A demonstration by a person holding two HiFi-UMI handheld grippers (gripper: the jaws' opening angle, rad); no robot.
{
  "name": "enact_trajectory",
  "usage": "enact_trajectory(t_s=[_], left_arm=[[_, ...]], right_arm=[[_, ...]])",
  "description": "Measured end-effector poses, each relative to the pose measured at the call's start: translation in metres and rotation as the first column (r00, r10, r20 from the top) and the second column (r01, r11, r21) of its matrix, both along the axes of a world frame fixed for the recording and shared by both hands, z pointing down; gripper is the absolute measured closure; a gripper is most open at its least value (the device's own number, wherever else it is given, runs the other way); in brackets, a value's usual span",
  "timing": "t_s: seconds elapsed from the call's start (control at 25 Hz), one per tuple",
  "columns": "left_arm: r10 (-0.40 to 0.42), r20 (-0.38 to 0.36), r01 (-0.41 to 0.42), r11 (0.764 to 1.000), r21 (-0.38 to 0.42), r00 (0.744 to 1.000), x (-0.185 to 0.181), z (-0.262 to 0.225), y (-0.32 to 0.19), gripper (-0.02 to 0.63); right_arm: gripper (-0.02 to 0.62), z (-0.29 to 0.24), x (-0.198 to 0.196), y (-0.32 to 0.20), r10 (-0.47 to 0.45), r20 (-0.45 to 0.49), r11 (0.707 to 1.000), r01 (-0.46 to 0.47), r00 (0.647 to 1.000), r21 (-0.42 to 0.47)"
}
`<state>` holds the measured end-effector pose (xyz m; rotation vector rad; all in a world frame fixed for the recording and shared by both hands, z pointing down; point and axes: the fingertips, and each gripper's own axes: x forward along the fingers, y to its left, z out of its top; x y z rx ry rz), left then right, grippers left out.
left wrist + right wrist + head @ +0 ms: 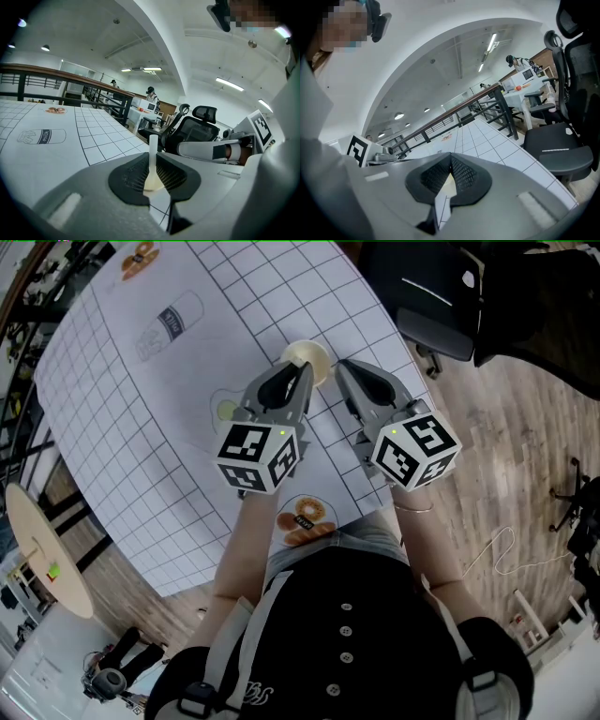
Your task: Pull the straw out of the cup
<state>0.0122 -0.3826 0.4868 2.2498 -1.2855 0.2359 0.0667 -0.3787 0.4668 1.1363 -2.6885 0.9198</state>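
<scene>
Straw (pixel 152 149), the only one, stands white and upright, pinched between the pads of the left gripper (pixel 152 164). It rises from the single cream cup (pixel 314 354), which stands near the far edge of the gridded table (pixel 141 427). The right gripper (pixel 450 161), second of the two, sits just beside the cup with its jaws pressed together on nothing.

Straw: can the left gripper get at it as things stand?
Likely yes: the straw stands upright between the left gripper's jaws, which look closed on it above the cup; nothing blocks it.
</scene>
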Motion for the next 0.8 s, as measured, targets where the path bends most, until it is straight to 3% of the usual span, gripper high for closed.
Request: enact_trajectory(t_s=[0.8], left_arm=[[-0.011,0.042,0.012,0.999,-0.034,0.999,-0.004,0.011,0.001,0.557]], right_arm=[[0.595,0.001,-0.002,0.003,-0.004,-0.004,1.000,0.004,1.000,-0.004]])
